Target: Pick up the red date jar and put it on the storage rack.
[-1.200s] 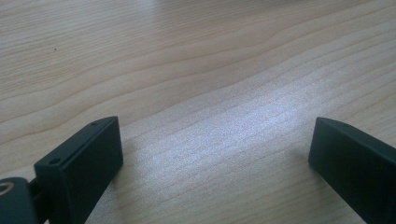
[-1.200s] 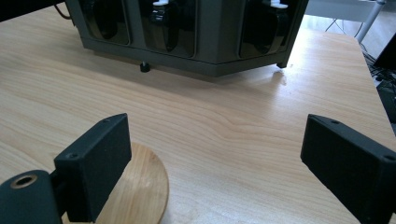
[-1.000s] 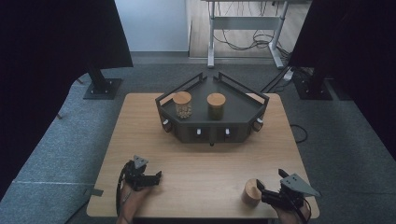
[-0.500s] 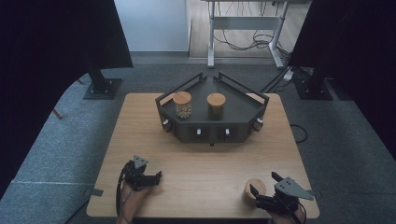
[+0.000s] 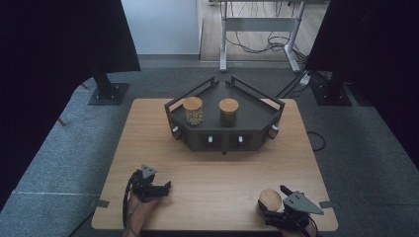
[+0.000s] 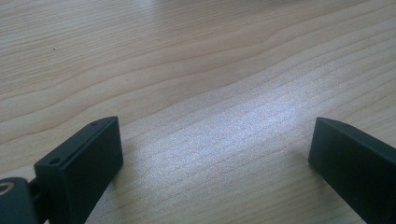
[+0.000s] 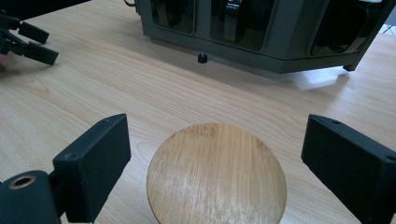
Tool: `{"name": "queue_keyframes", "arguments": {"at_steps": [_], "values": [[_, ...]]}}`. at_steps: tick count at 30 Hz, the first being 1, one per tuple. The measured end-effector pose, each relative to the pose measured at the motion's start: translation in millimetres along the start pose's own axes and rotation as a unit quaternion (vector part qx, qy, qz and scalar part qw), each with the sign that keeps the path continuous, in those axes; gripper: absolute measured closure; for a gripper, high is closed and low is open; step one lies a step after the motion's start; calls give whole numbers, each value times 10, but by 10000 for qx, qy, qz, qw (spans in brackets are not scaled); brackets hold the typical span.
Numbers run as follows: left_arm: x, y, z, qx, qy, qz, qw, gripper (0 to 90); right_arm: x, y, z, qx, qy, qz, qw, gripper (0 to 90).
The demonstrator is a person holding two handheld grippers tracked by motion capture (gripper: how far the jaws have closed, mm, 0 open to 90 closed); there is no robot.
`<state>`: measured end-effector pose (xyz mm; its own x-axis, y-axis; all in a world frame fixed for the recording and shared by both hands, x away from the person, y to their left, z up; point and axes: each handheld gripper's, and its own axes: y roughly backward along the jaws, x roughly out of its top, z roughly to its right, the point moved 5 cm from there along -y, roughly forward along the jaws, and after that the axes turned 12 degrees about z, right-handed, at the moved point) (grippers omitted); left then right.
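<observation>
Jar between spread jaws

Jar (image 7: 216, 175) with a wooden lid stands near the table's (image 5: 212, 173) front edge, between the right gripper's (image 7: 215, 158) spread jaws, untouched. Left gripper (image 6: 212, 149), also spread, rests well apart. Beyond stands the rack (image 5: 225, 129) bearing two jars.

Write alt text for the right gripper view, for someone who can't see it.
A round wooden lid sits between the two open black jaws of the right gripper, with gaps on both sides. Behind it, on the pale wooden table, stands a dark angular rack; the left gripper shows at the top left.
</observation>
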<state>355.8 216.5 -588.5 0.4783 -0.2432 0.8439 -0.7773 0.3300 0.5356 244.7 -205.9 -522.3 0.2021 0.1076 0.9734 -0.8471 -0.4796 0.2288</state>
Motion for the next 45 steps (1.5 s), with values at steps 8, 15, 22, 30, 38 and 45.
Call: {"name": "queue_keyframes", "arguments": {"at_steps": [8, 15, 22, 30, 38, 45], "values": [[-1, 1, 0, -4, -3, 0, 10000, 26, -94, -42, -10, -36, 66, -93, 9999, 78], [-1, 0, 1, -5, -1, 4, 10000, 26, -184, -78, 0, -21, 77, -206, 9998, 88], [-1, 1, 1, -8, -3, 4, 10000, 26, -240, -96, -5, 33, 73, -267, 9996, 123], [-3, 5, 3, -14, -7, 2, 10000, 26, -292, -96, 2, 32, 66, -322, 9995, 160], [-4, 5, 4, -16, -8, 2, 10000, 26, -323, -80, 26, 84, -95, -361, 9993, 238], [-4, 5, 3, -16, -9, 1, 10000, 26, -322, -78, 14, 9, -106, -349, 9993, 241]]}}
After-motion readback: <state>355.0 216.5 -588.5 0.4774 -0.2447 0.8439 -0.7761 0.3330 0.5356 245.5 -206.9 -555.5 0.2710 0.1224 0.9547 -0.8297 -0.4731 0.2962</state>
